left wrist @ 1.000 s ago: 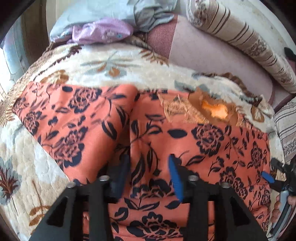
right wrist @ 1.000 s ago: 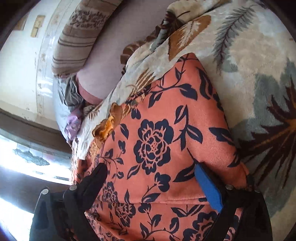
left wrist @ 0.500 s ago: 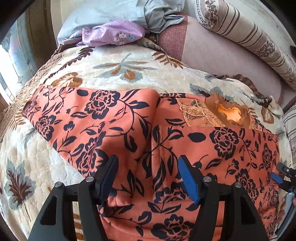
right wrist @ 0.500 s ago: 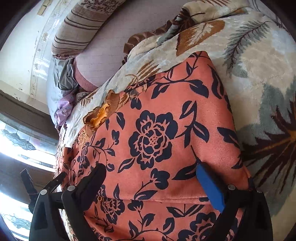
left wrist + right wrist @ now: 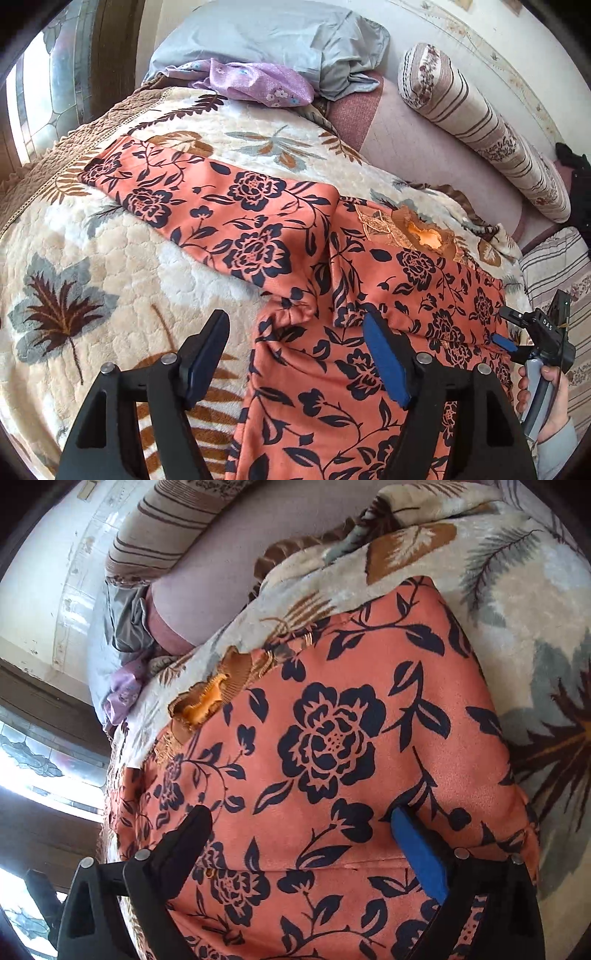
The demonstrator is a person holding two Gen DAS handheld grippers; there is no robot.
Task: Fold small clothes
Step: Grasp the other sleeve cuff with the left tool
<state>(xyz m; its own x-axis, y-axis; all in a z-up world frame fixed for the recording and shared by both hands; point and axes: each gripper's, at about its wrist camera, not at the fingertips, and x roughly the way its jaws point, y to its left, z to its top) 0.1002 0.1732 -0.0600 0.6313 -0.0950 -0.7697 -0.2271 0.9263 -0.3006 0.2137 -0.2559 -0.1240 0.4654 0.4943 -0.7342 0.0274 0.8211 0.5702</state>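
Left gripper is angling down over the orange floral garment, jaws opening, nothing pinched between them. Right gripper, in a hand, is tilting down, jaws spread wide above the garment, which is lying flat on the leaf-patterned blanket.

Left hand-held gripper jaws opening, right hand-held gripper spread wide

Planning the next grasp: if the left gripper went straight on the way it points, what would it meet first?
Likely the orange floral garment, at its bunched edge on the leaf-patterned blanket. The left gripper has nothing between its opening jaws; depth is unclear.
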